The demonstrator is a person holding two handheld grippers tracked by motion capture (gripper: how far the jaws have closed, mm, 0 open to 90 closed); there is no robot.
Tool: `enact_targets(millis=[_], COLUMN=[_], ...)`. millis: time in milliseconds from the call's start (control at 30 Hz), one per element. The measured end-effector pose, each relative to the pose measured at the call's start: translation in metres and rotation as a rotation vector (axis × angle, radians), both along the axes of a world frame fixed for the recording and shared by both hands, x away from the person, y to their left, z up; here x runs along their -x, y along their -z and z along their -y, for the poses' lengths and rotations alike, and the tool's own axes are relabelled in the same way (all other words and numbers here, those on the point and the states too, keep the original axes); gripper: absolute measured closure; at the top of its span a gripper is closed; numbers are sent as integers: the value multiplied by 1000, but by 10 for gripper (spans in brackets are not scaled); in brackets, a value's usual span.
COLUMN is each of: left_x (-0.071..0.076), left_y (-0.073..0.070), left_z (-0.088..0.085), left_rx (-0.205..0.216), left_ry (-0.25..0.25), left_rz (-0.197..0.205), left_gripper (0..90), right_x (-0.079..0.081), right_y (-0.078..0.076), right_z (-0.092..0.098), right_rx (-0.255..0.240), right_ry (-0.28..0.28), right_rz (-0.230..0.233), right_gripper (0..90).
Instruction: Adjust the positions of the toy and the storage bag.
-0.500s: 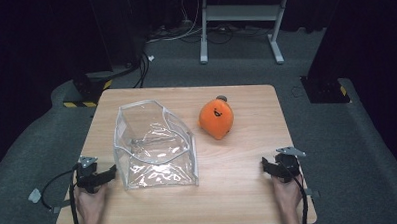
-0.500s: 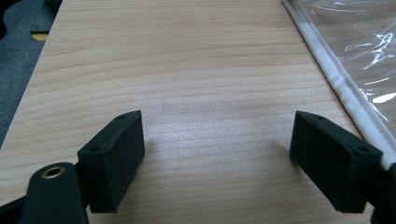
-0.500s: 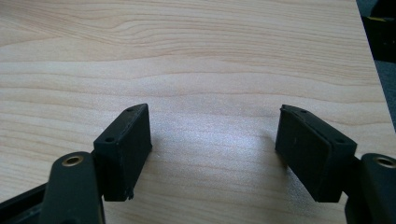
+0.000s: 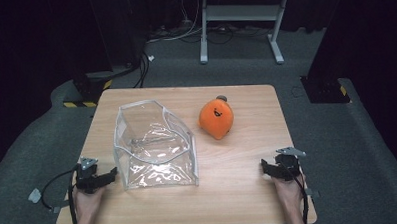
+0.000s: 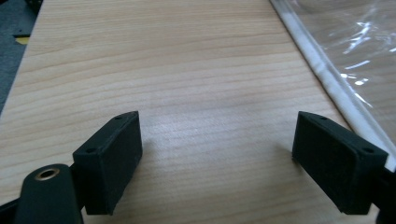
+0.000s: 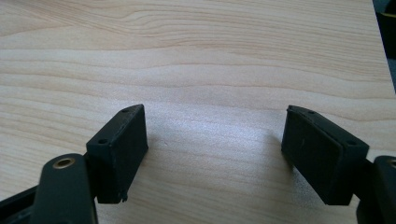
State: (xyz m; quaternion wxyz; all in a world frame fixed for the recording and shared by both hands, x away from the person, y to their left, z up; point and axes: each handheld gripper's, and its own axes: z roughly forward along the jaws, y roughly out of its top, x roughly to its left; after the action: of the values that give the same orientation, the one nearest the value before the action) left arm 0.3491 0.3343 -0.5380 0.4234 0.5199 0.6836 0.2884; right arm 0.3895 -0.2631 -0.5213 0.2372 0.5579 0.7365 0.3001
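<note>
A clear plastic bag [image 4: 155, 146] with a white-edged mouth stands open on the left half of the wooden table [image 4: 239, 190]. An orange plush toy [image 4: 216, 119] with a small face lies to its right, toward the far side. My left gripper [image 4: 106, 178] rests low at the near left, just beside the bag's near corner, open and holding nothing. In the left gripper view the jaws [image 5: 217, 154] stand wide over bare wood, with the bag's edge [image 5: 336, 88] at the right. My right gripper [image 4: 266, 169] sits at the near right, open; its own view shows the jaws [image 6: 215, 149] wide over bare wood.
A person's hands come in from the bottom edge, each with a trailing cable. Beyond the table lie grey carpet, a white metal stand [image 4: 241, 20], floor cables and dark equipment bases [image 4: 90, 90]. The table's right edge [image 6: 380, 51] is close to the right gripper.
</note>
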Motion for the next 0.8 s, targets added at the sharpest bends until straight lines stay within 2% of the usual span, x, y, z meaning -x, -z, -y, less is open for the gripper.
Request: enact_targets(millis=[67,267,367,400,467,500,533,567,600,667,700,733,767,800], left_x=[4,16,27,31,34,41,41,45,51,55,63,63,68,68], left_y=[-1,-4,-8,-9,-10,-12,-12,-13,-15,-15,-17,-17,-18,-18], left_z=[2,7,12,13,14,16,16,17,18,19,20,20,22,22], left_rx=[29,36,51,39,47,58,58,62,66,63,66,66,69,69], left_ry=[20,49,71,85,86,93,93,101,115,123,143,143,161,161], left_rz=[7,10,37,31,39,53,53,62,68,70,73,73,76,76], left_gripper=[158,147,147,147,147,147,147,147,147,147,147,147,147,147], right_x=[2,9,15,17,20,22,22,24,27,28,31,31,33,33], right_y=[0,-1,-4,-6,-8,-9,-9,-10,-11,-12,-12,-12,-11,-11], right_z=[-2,-8,-15,-18,-24,-27,-27,-31,-41,-44,-55,-55,-66,-66], right_rx=[-2,-21,-36,-40,-41,-44,-44,-48,-58,-63,-73,-73,-76,-76], right_ry=[-5,-36,-76,-85,-116,-132,-132,-148,-187,-200,-248,-248,-287,-287], right_rz=[2,9,22,22,29,35,35,40,44,43,38,38,29,29], right_gripper=[251,266,274,276,284,289,289,292,298,300,303,303,304,304])
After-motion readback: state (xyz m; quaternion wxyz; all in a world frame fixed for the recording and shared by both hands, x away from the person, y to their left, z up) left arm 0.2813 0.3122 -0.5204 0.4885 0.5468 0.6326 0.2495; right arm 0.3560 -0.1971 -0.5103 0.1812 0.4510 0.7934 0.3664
